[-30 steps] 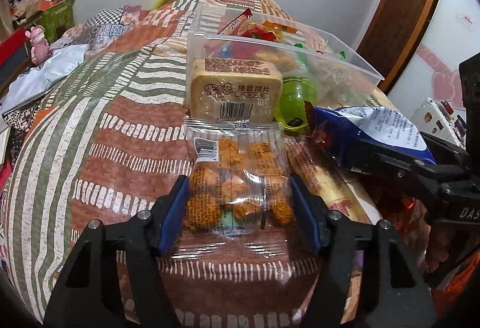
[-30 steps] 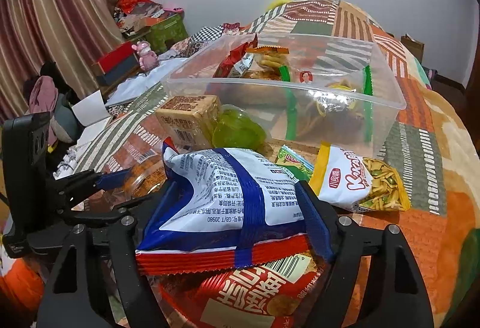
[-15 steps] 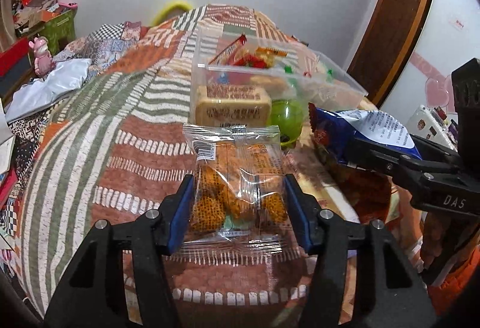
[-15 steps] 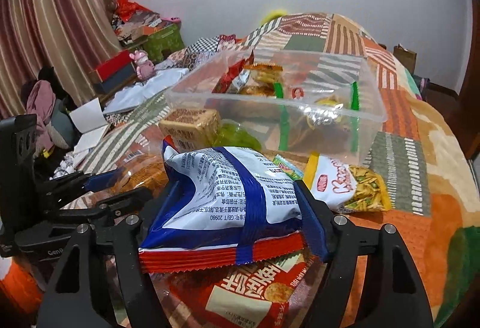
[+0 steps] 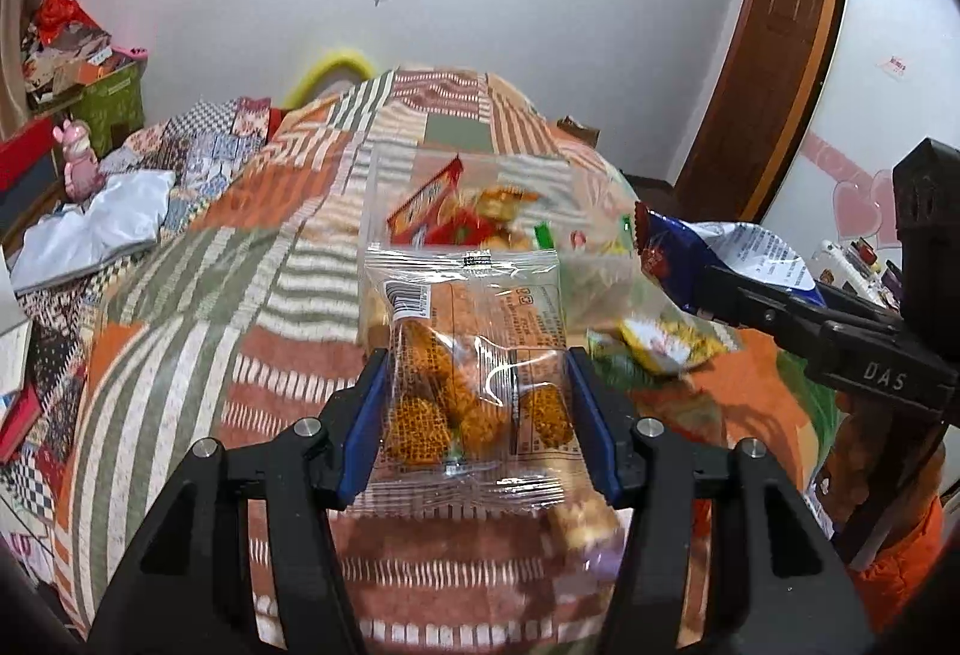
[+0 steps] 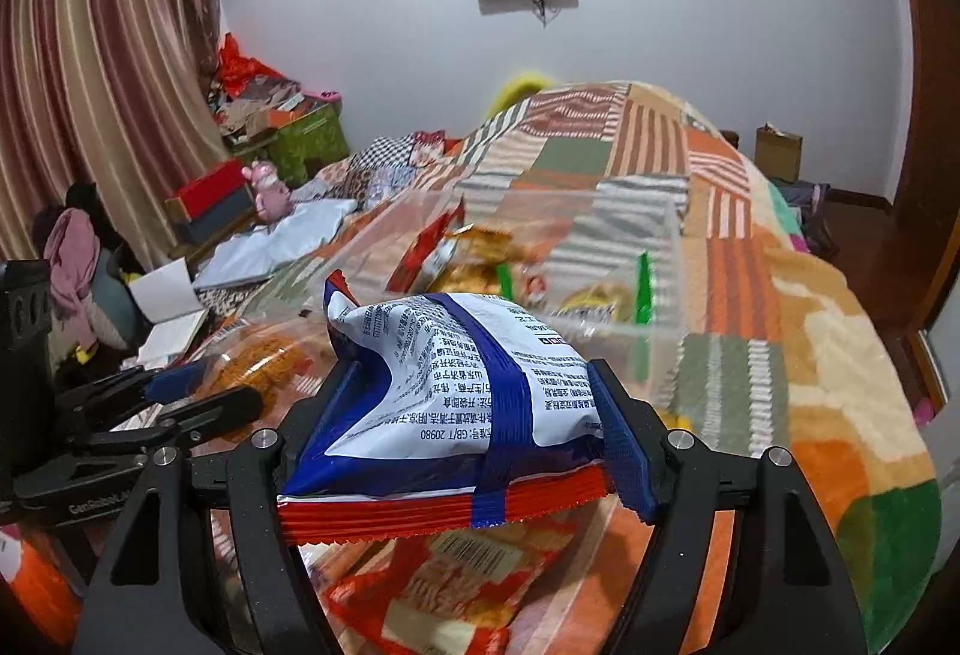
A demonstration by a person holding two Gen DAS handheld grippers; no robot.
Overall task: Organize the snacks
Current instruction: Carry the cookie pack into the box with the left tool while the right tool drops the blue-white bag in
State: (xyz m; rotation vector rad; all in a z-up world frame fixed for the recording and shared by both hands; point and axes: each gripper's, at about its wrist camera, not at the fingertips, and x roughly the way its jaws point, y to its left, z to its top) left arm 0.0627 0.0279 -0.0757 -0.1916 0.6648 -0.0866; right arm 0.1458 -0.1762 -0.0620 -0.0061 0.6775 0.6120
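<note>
My left fingers (image 5: 477, 409) clamp the cracker packet (image 5: 471, 349), right fingers (image 6: 474, 421) the blue bag (image 6: 450, 373), a blurred, probably plastic bin (image 6: 600, 259) at twelve o'clock.

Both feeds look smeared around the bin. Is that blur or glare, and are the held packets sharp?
Left wrist view: the clear plastic bin and its snacks are motion-blurred, while the clear packet of orange biscuits in the left tool is sharp, with small glints. Right wrist view: the bin is again smeared, the blue-and-white snack bag in the right tool crisp.
</note>
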